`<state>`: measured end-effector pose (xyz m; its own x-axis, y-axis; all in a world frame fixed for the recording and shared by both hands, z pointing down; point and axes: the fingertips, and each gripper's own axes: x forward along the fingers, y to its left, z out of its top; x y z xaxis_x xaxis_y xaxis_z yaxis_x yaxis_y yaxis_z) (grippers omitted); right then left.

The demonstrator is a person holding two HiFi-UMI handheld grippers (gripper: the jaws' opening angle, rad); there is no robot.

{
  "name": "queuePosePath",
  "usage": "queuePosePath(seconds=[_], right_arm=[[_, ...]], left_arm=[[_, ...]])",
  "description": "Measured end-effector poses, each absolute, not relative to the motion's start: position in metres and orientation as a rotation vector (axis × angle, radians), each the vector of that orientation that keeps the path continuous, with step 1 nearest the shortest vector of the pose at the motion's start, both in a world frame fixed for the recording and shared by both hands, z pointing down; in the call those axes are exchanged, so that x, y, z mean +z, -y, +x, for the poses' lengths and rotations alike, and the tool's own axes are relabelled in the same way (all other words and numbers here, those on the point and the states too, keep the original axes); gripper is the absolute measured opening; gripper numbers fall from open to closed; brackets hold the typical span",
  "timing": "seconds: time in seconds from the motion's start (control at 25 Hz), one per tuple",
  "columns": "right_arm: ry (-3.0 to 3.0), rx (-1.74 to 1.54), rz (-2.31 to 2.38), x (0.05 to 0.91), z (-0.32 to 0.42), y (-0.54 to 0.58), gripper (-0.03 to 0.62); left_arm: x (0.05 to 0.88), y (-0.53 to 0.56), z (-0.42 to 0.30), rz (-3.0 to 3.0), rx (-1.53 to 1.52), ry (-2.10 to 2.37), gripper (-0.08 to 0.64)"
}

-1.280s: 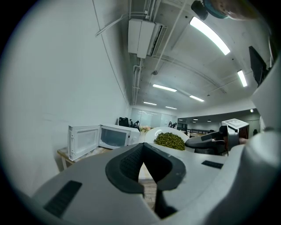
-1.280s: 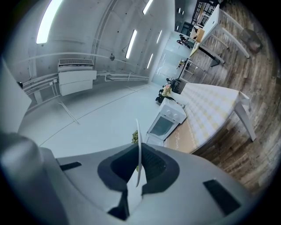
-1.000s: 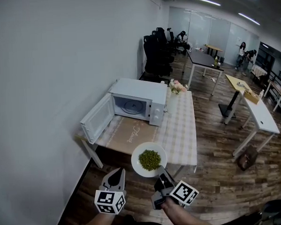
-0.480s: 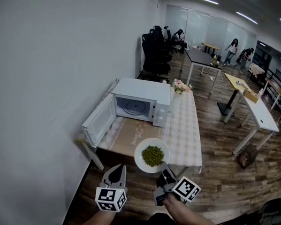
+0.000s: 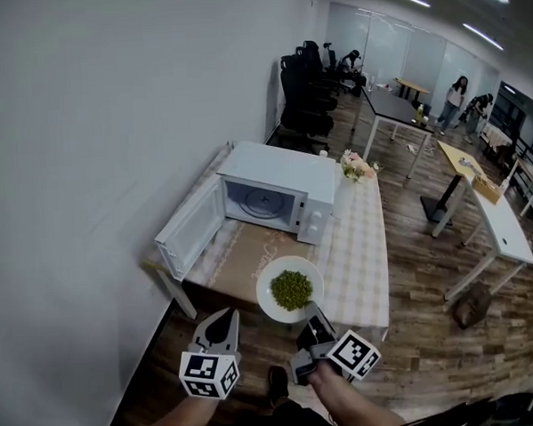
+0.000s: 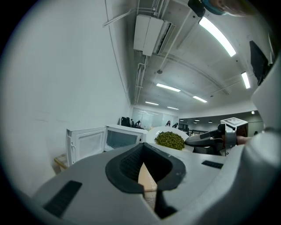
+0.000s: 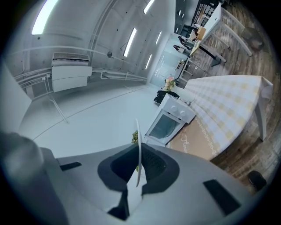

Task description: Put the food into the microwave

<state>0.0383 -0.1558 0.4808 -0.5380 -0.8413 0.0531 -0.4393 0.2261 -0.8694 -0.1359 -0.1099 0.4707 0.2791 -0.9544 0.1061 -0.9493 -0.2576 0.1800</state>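
Nearest, in the head view, two forearms hold the tongs side by side above the wood floor (image 5: 415,333), each with its marker cube. The left tongs (image 5: 223,318) have their jaws together with nothing between them, and they point toward the near end of the tabletop (image 5: 362,247). The right tongs (image 5: 315,315) are clamped on the near rim of a white plate (image 5: 267,298). In the right gripper view the plate stands as a thin white edge pinched between the jaws.

The plate is held about level in the air, over the near edge of the tabletop and not resting on it. A heap of green food (image 5: 291,288), likely peas, lies in its middle. It is outside the microwave (image 5: 278,173) and apart from it, to the near right of the opening.

On the tabletop, a brown mat (image 5: 251,251) lies just past the plate on a checked cloth. The white microwave stands beyond the mat, beside the wall. Its door (image 5: 189,229) is swung wide open to the left, and the round turntable (image 5: 259,202) shows inside. A small bunch of flowers (image 5: 358,166) stands behind the microwave at the far end.

Farther off are black chairs (image 5: 303,94), more tables, and two people (image 5: 467,99) at the far side of the room.
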Motion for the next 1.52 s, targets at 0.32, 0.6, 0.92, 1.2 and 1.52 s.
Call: queuePosePath(seconds=[0.32,0.6,0.92,1.2,1.52], right_arm=[[-2.084,-1.296,-1.125,0.484,0.035,0.222,0.019],[-2.081,-1.332,-1.087,0.491,0.036,0.284,0.019],[-2.094,-1.374,-1.061,0.503,0.038,0.345,0.019],[-2.115,-1.413,-0.991,0.509,0.028,0.375,0.018],[-2.112,-1.442,-1.012,0.527,0.012,0.395,0.018]], left_arm=[[0.466,0.174,-0.137,2.298,-0.029,1.824,0.008],[0.474,0.231,-0.128,2.253,0.006,1.833,0.008],[0.479,0.285,-0.123,2.204,0.038,1.883,0.008],[0.483,0.314,-0.116,2.176,0.083,1.901,0.008],[0.5,0.331,-0.131,2.145,0.17,1.89,0.008]])
